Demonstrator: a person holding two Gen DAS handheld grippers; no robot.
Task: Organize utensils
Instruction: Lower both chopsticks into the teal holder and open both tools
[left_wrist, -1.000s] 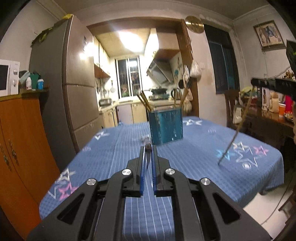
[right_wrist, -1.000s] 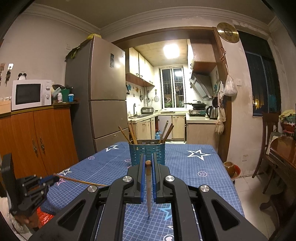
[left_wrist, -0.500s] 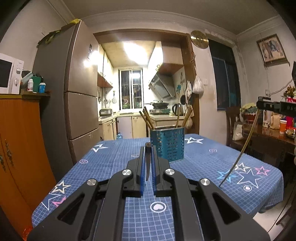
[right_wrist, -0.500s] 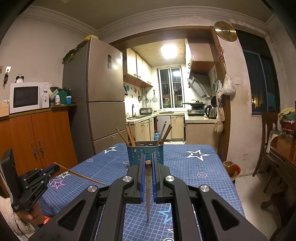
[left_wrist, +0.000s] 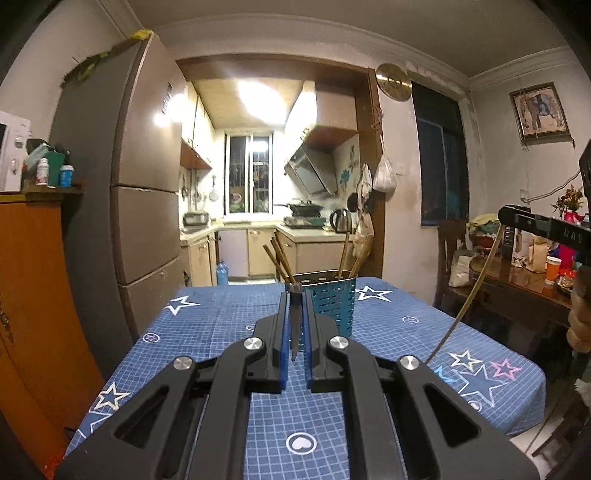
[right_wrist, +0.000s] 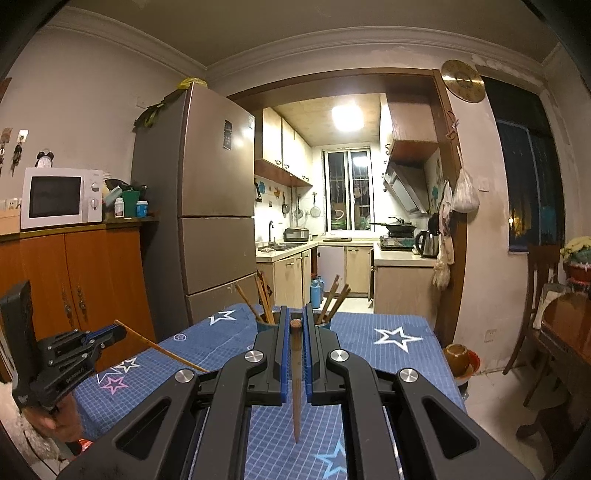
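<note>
Left tongs (left_wrist: 295, 295) clenched on one chopstick (left_wrist: 294, 325); right tongs (right_wrist: 294, 317) clenched on another chopstick (right_wrist: 296, 384), tips hanging down. Ahead, blue holder (left_wrist: 334, 306) near the counter's (left_wrist: 207, 332) far edge, sticks already inside. Risk: thin sticks pivoting, snagging the rim, tipping it. Both held nearly level, above the counter.

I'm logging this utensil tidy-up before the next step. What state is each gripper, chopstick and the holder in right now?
left gripper: shut on a chopstick
left chopstick: held clear of the table, tip slanting down
right gripper: shut on a chopstick
right chopstick: held, hanging tip down
blue utensil holder: upright on the tablecloth, chopsticks standing inside
</note>
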